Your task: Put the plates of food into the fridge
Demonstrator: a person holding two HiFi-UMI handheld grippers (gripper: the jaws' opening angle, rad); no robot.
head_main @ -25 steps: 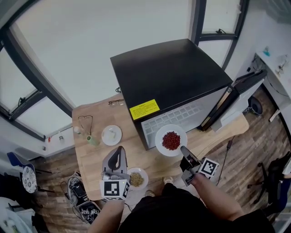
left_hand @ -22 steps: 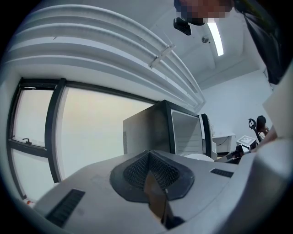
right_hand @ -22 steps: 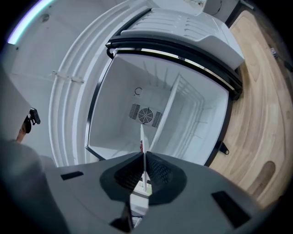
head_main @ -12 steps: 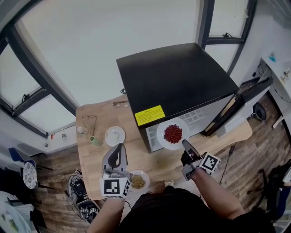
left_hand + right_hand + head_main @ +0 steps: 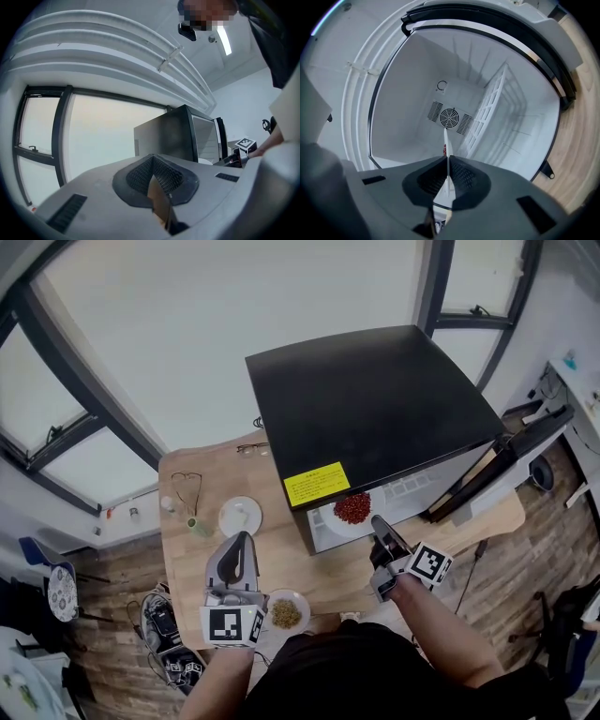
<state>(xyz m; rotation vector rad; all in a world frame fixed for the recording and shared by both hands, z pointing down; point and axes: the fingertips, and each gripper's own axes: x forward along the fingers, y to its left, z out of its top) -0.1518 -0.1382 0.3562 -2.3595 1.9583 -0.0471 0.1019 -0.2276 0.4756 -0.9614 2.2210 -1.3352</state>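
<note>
The black mini fridge stands on the wooden table, its door swung open to the right. My right gripper is shut on the rim of a white plate of red food, which sits half inside the fridge opening. The right gripper view shows that plate edge-on between the jaws of my right gripper, facing the white fridge interior. My left gripper hovers shut and empty near the table's front, beside a plate of brownish food. In its own view the left gripper points at the fridge.
A third white plate, a small green bottle and a pair of glasses lie on the table's left part. Inside the fridge are a round fan vent and a wire shelf. Bags and gear sit on the floor.
My right gripper has carried the plate of red food forward, from in front of the fridge to partly inside its opening. The left gripper has stayed near the table's front.
</note>
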